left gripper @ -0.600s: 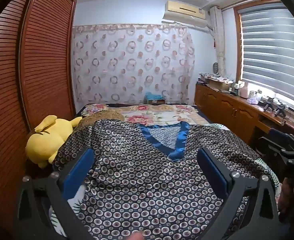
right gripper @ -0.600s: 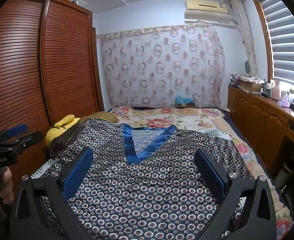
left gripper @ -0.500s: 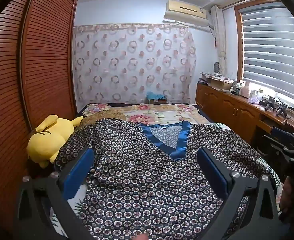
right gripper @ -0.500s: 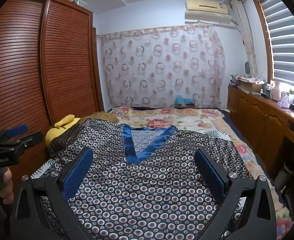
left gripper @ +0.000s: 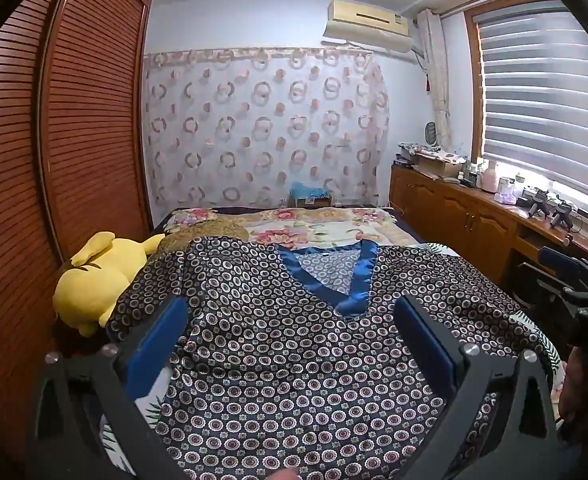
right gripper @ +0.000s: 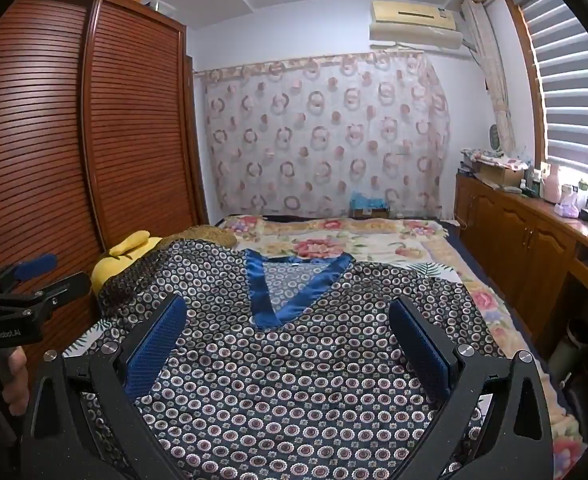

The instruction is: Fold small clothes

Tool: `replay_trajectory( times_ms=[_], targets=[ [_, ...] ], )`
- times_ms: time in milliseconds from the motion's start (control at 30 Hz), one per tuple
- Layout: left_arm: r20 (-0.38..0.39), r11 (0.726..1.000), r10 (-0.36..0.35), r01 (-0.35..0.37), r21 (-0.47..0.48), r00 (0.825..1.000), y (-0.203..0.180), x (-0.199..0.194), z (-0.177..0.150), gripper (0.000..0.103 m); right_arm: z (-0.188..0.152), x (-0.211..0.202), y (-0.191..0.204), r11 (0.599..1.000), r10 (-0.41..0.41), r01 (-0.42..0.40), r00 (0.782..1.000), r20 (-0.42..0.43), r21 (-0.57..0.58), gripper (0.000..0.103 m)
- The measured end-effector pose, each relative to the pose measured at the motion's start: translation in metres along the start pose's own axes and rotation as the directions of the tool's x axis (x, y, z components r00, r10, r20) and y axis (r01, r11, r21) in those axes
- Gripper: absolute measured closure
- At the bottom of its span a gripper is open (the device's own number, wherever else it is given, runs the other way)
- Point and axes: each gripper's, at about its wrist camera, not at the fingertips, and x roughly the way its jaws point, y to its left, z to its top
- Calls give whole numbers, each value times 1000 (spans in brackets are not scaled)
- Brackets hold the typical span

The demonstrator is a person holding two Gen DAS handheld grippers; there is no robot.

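A dark satin top with a small circle print (left gripper: pixel 294 344) and a blue V-neck trim (left gripper: pixel 349 300) lies spread flat on the bed, neck pointing away from me; it also shows in the right wrist view (right gripper: pixel 294 360). My left gripper (left gripper: pixel 294 332) hovers above its lower middle, jaws wide open and empty. My right gripper (right gripper: pixel 290 332) hovers above the same area, also wide open and empty. Each gripper shows at the edge of the other's view: the right one (left gripper: pixel 573 292), the left one (right gripper: pixel 18 296).
A yellow plush toy (left gripper: pixel 98 276) lies at the bed's left edge against the slatted wooden wardrobe (left gripper: pixel 54 160). A floral bedspread (left gripper: pixel 317 228) covers the far bed. A wooden cabinet (left gripper: pixel 465 220) with clutter runs along the right wall under the window.
Both views have shifted only slightly; the left gripper has tilted up a little. The garment lies as before and both grippers stay open.
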Motion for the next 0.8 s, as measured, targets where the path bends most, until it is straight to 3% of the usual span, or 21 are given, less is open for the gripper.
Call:
replay_trajectory(
  times_ms=[800],
  targets=[
    [21, 1000, 9, -9, 6, 1000, -2, -12, 5, 0, 4, 0, 9, 1000, -1, 1, 1000, 10, 6, 0]
  ],
)
